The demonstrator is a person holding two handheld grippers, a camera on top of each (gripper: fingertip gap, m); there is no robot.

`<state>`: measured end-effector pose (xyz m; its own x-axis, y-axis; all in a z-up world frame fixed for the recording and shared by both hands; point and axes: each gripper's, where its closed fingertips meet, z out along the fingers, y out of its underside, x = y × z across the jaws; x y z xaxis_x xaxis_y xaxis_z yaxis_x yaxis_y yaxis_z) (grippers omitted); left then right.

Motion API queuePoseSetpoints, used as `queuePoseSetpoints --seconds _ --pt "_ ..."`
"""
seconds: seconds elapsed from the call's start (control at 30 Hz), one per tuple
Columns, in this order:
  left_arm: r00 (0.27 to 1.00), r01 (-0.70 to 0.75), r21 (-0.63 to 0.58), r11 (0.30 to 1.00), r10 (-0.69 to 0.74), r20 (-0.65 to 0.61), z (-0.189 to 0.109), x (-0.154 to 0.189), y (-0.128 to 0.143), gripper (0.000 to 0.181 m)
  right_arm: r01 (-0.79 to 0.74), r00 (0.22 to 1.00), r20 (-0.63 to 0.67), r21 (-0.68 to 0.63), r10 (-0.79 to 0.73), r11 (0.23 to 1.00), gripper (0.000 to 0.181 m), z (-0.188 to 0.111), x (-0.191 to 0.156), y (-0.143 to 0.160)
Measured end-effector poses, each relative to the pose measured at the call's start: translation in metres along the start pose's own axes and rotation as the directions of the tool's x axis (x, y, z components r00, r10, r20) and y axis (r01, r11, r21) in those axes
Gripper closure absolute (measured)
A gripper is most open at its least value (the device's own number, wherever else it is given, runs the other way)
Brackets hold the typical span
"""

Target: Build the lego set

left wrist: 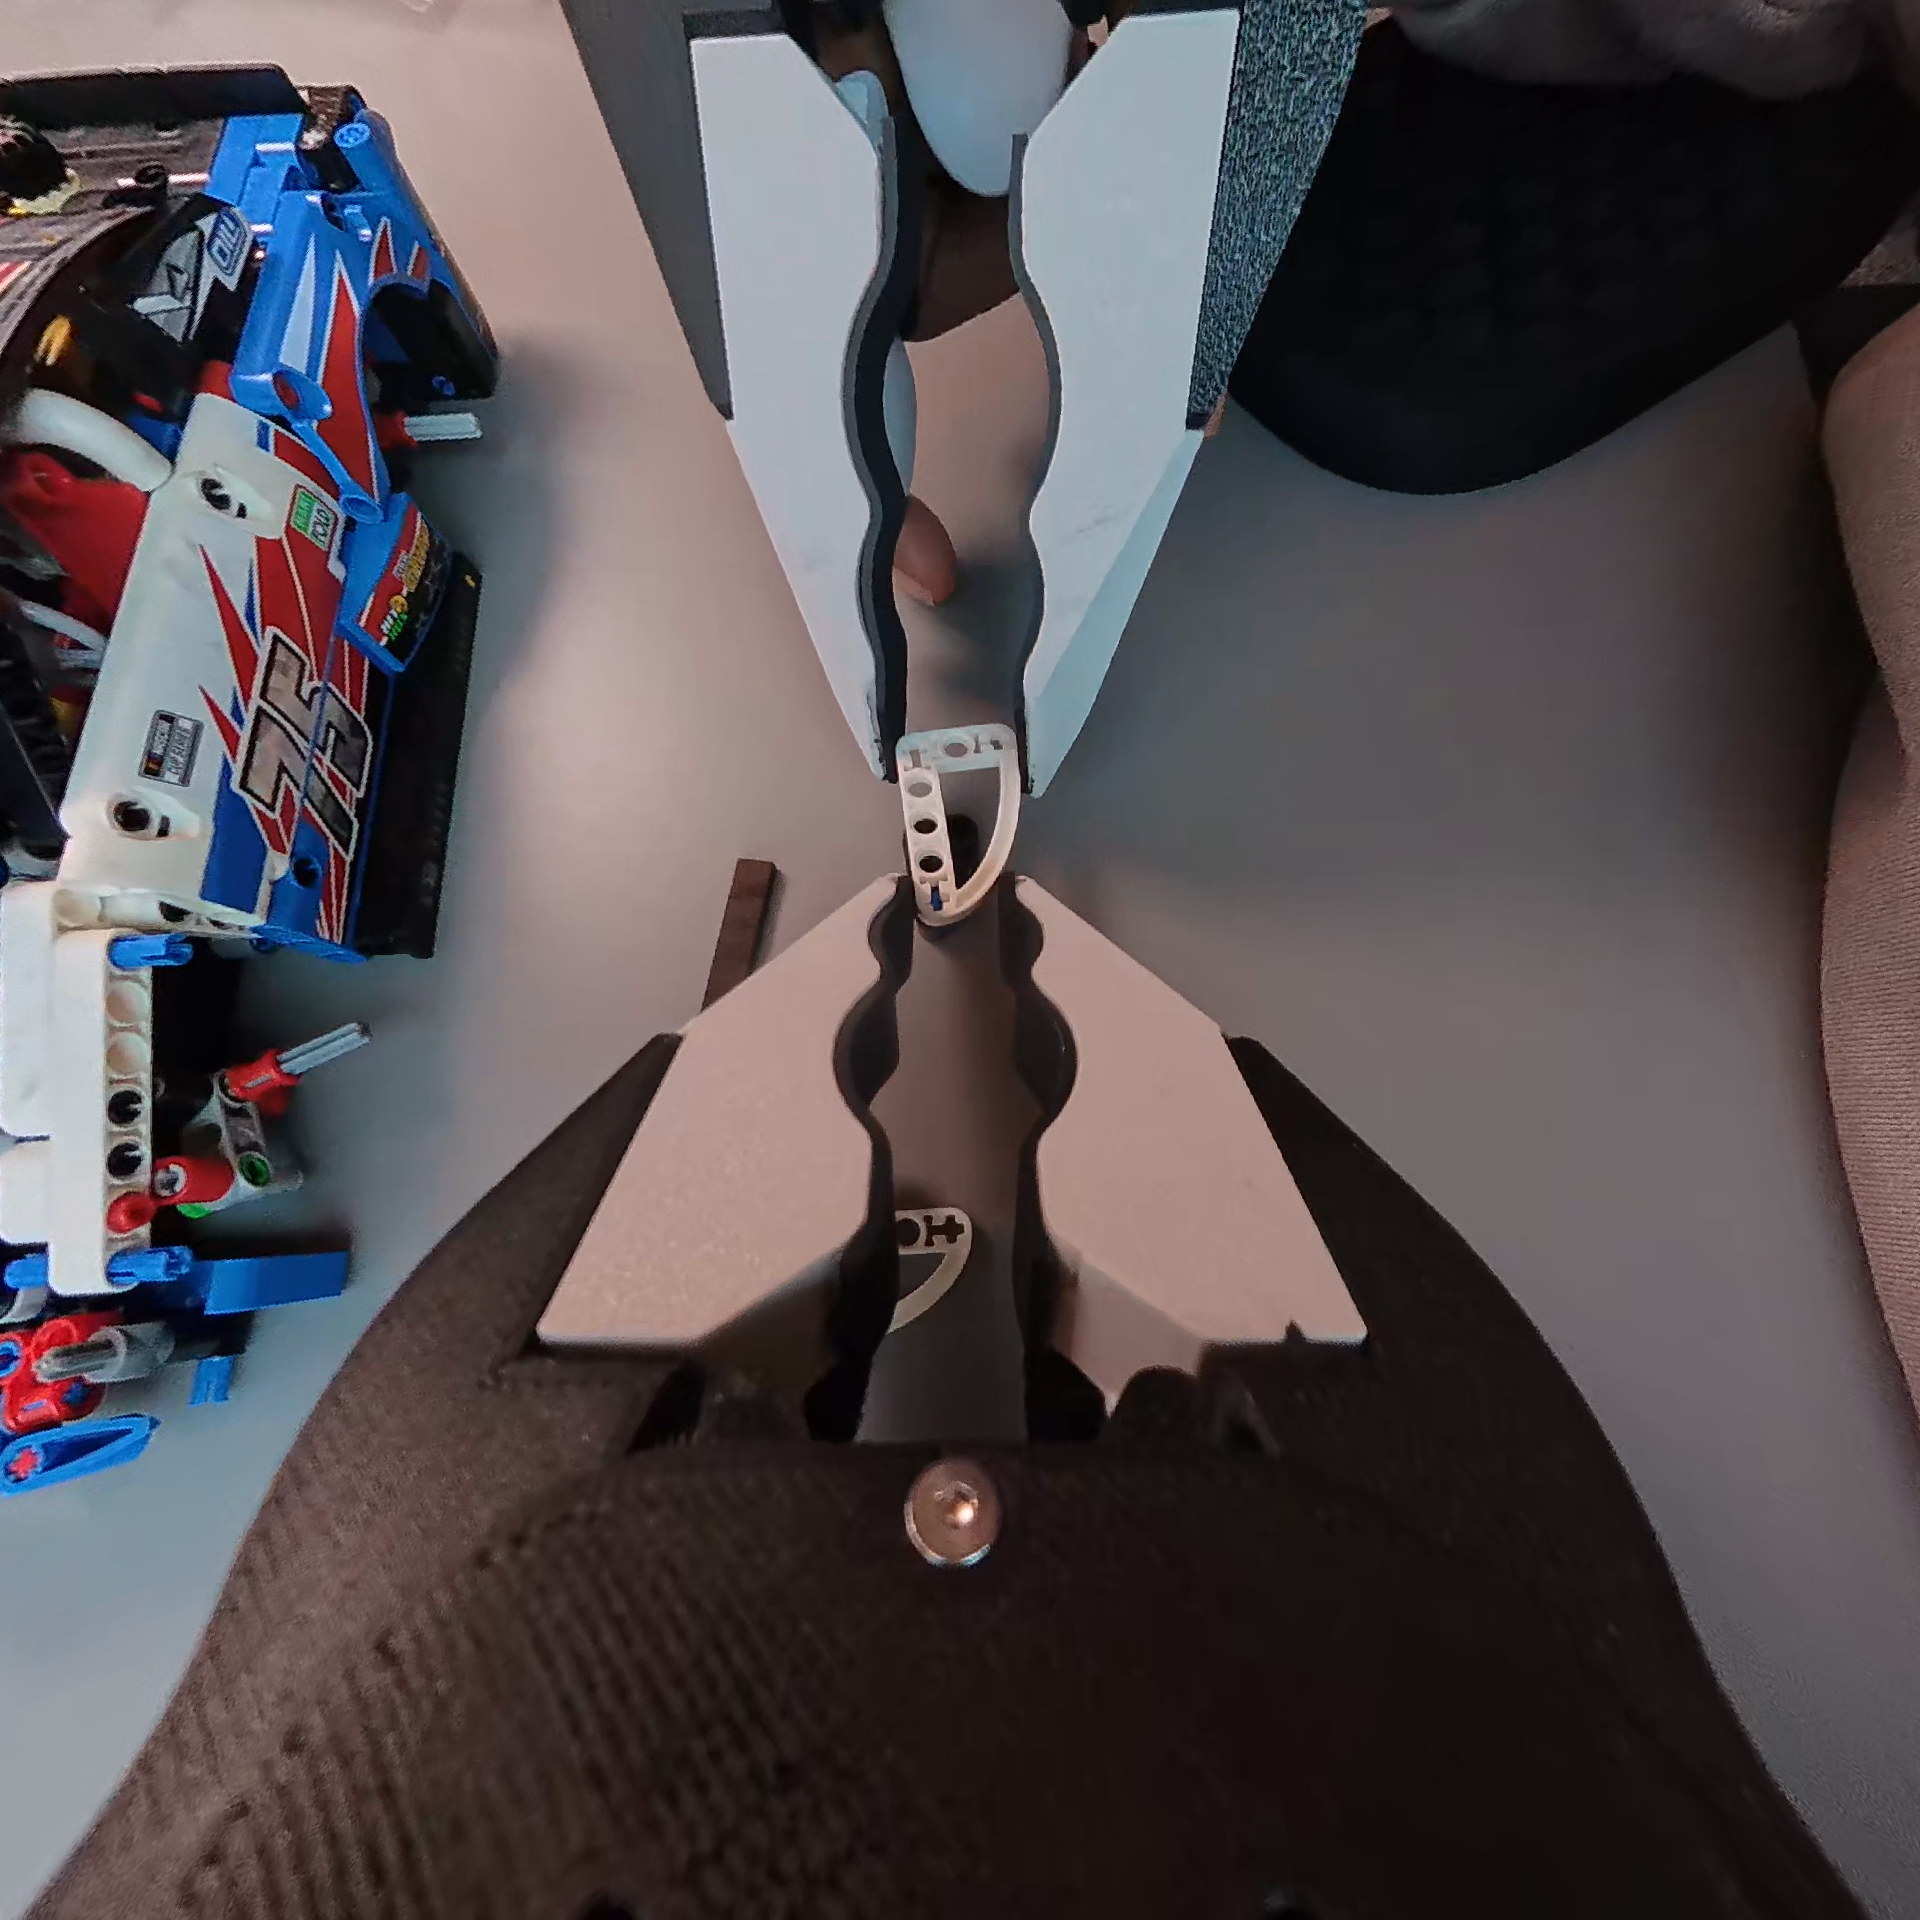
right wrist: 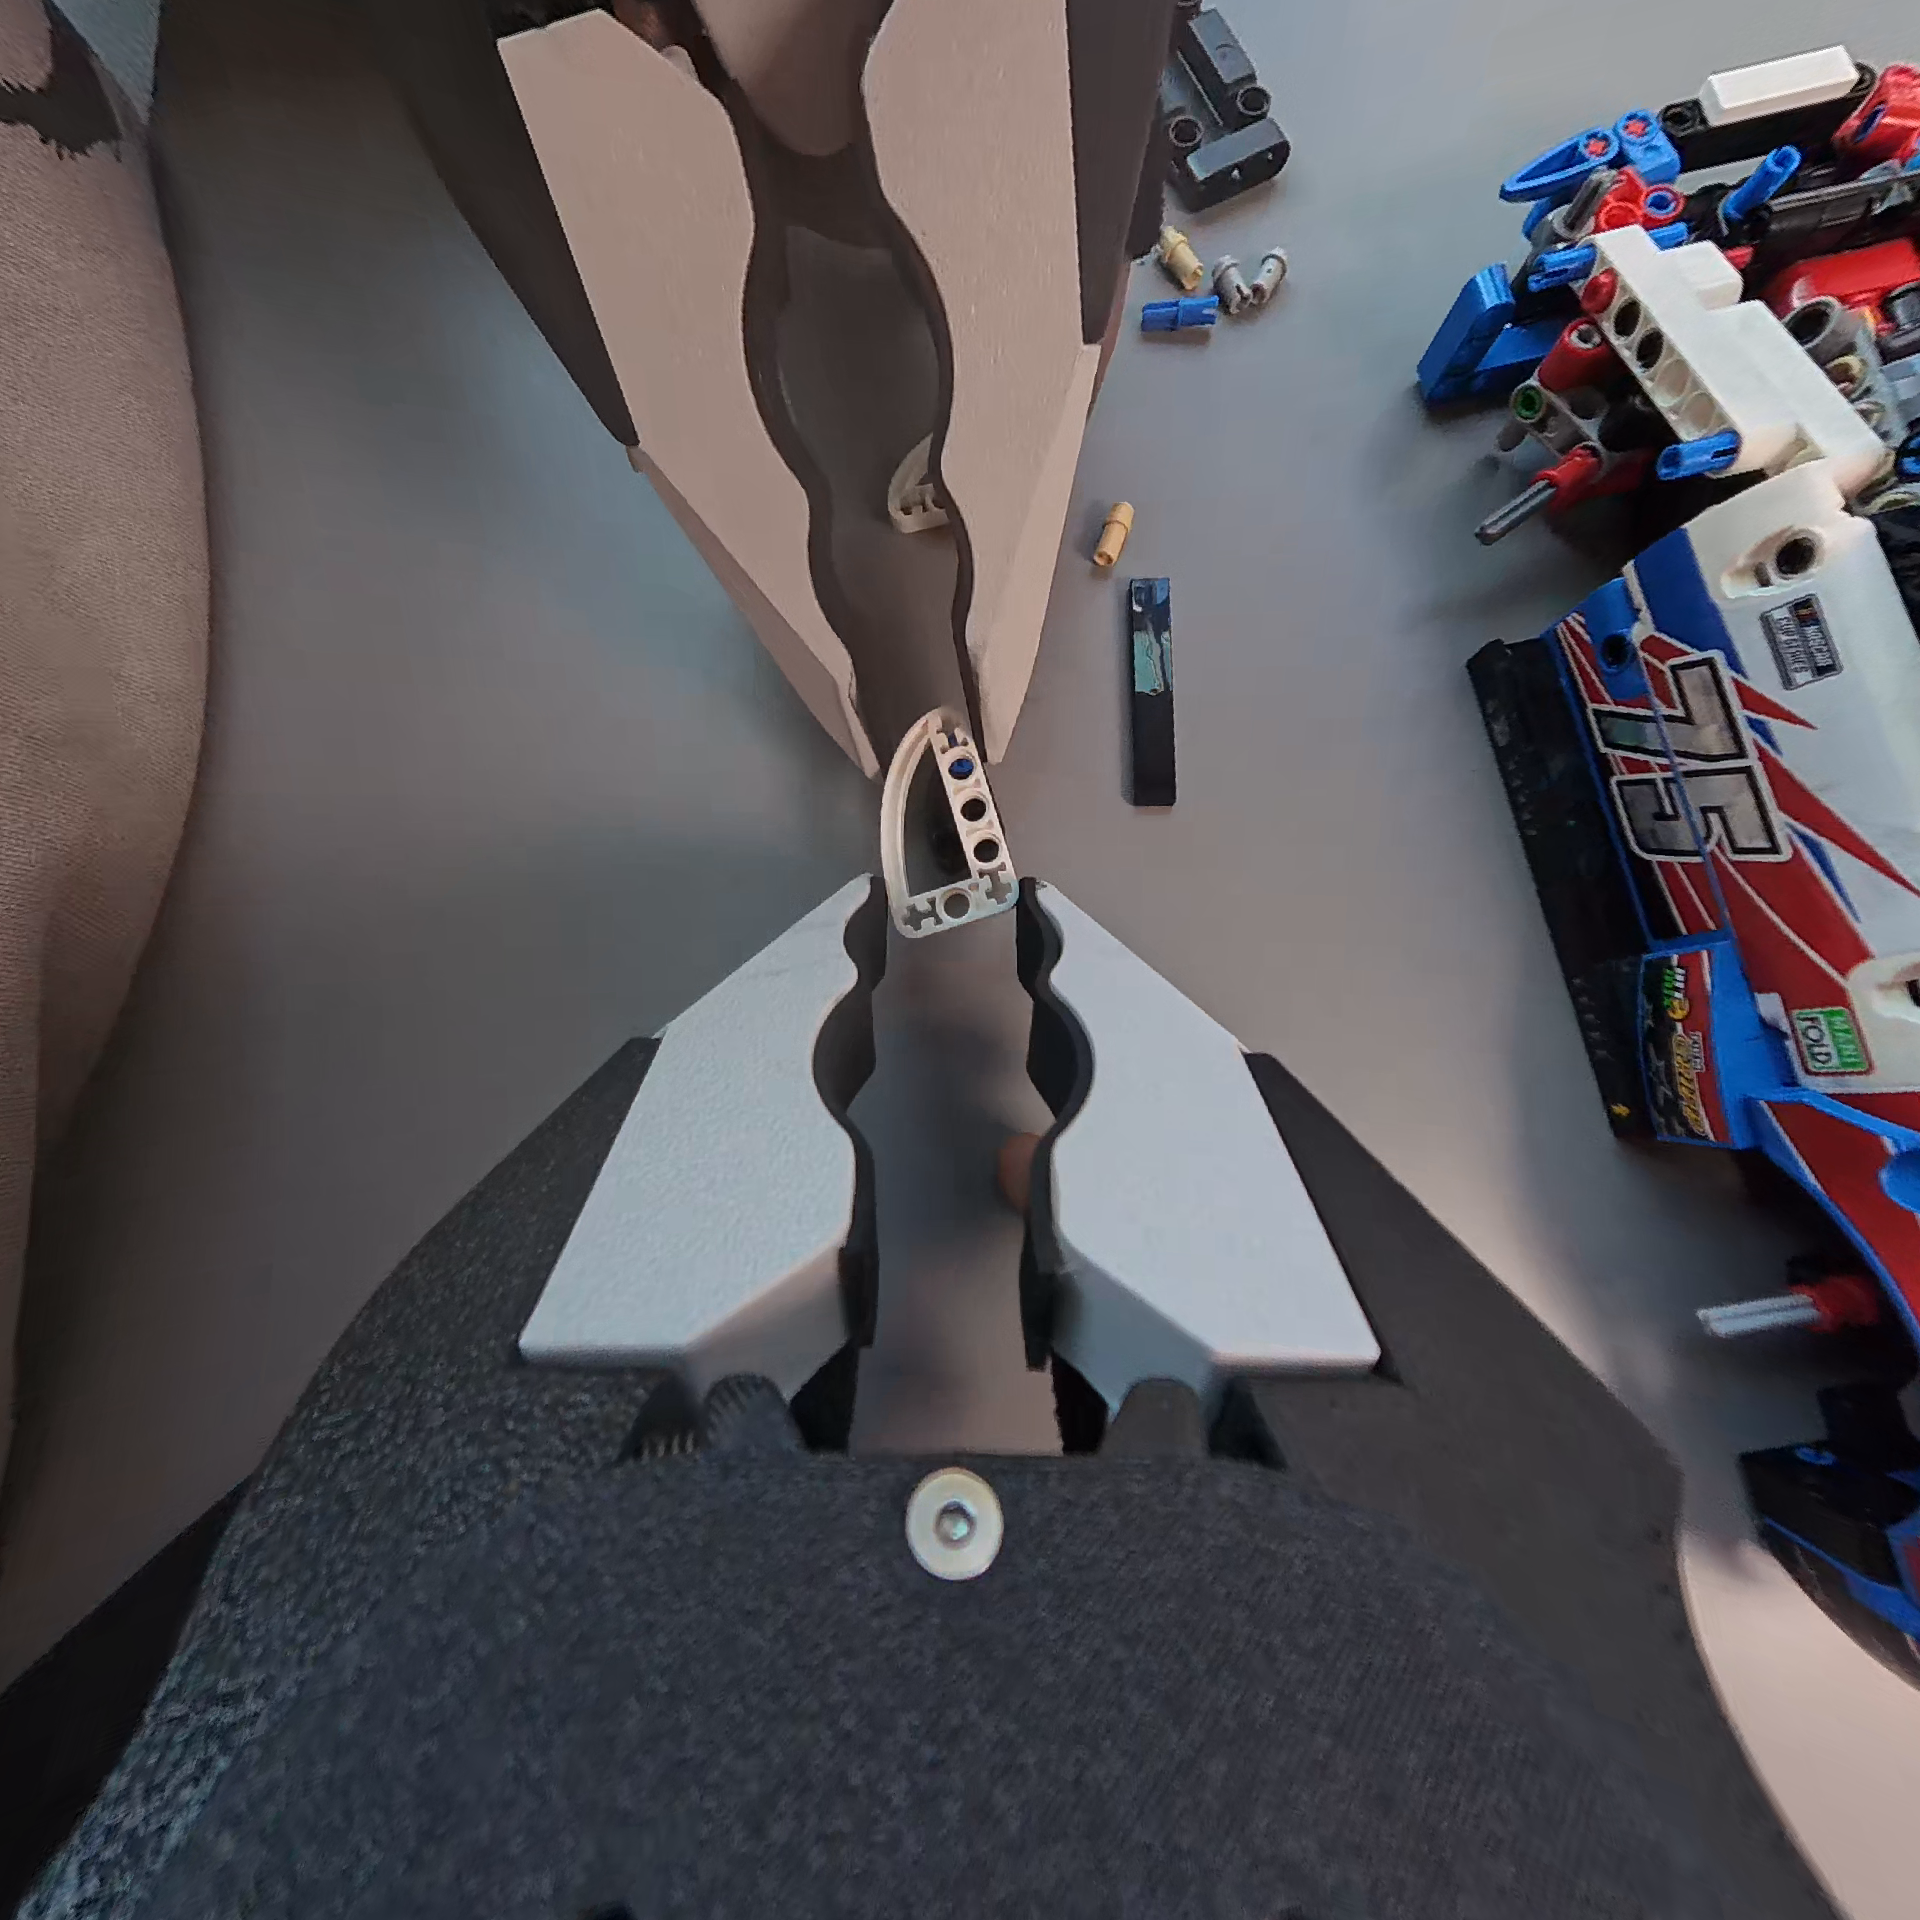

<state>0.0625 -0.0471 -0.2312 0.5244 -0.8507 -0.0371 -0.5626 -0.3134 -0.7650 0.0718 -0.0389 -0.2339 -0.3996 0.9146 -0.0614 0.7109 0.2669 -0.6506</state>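
A: Where is the small white curved Technic panel with a row of pin holes [left wrist: 954, 831]?

B: Centre of both frames, bridging the two tools tip to tip above the grey table [left wrist: 1455, 831]. Long axis runs along both finger lines.

A: Grips?

B: Right gripper [right wrist: 951, 902] is narrowly open, its tips clamping the panel's wide flat end. Left gripper [left wrist: 954, 899] is closed to a narrow gap around the pointed end; contact there I cannot tell.

A: Appearance?

B: Off-white, with a blue pin in the hole nearest the point. The blue, white and red race car model [right wrist: 1714, 727] sits at frame right, well apart.

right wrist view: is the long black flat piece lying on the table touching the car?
No. The black flat piece lies alone on the grey table, with bare surface between it and the car.
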Motion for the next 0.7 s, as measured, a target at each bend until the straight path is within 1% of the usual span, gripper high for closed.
queuePoseSetpoints --seconds 0.03,0.37,0.7 --pt "1.0 0.002 0.0 1.0 -0.002 0.0 0.0001 -0.0002 0.0002 0.168 -0.001 1.0 0.007 0.0 0.001 1.0 0.16 -0.0006 0.0001 -0.0002" --pt "1.0 0.009 -0.002 1.0 -0.009 0.005 0.0024 -0.001 0.0005 0.168 -0.001 0.999 0.053 0.008 0.001 1.0 0.16 -0.0043 0.0018 -0.0004" --pt "1.0 0.007 -0.011 1.0 -0.007 0.022 0.0027 -0.0025 0.0032 0.17 0.024 0.999 0.045 0.023 -0.025 0.999 0.159 -0.0034 0.0055 -0.0004"
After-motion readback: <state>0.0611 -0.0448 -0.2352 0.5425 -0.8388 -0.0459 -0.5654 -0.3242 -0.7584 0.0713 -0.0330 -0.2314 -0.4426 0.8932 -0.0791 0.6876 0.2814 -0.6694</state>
